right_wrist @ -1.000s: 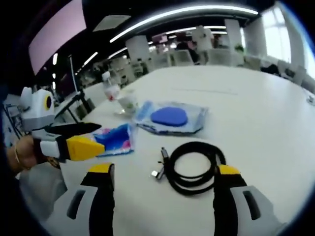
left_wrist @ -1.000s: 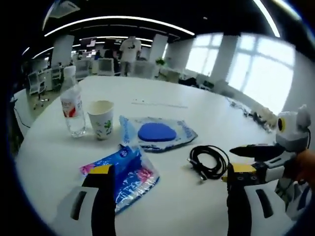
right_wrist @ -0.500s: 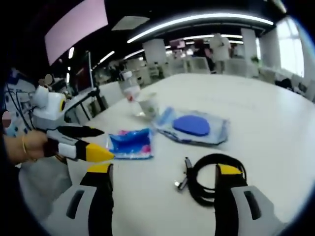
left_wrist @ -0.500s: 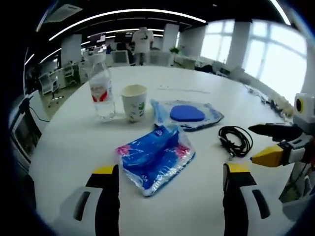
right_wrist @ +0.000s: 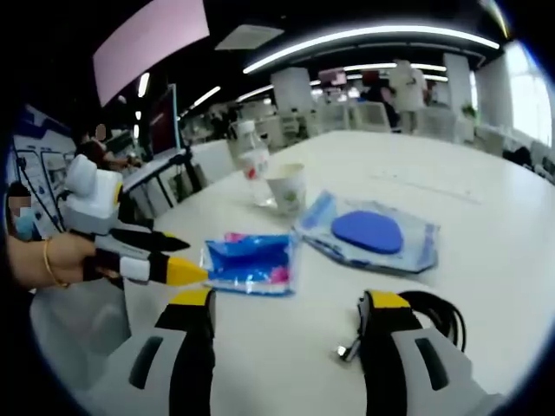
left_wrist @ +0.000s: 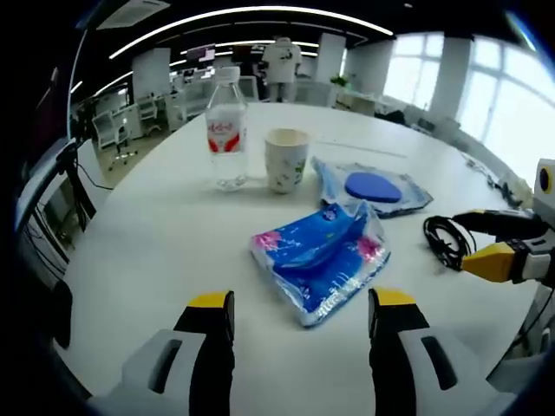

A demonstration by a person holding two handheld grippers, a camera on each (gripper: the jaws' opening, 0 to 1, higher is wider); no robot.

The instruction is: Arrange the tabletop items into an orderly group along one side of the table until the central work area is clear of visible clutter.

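Two tools, jaws wide and holding nothing: left tool (left_wrist: 299,316) faces a blue pack (left_wrist: 321,258); right tool (right_wrist: 286,316) hovers beside a cable (right_wrist: 434,316) on the table (left_wrist: 156,243).

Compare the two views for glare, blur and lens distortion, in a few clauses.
Left gripper view: windows blow out white at right, the fisheye bows the table edge, the tissue pack is fairly sharp. Right gripper view: softer overall, ceiling light strips glare, the black cable and left gripper look slightly blurred.

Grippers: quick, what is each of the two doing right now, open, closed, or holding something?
Left gripper: open, empty, aimed at the blue packet.
Right gripper: open, empty, above the cable.
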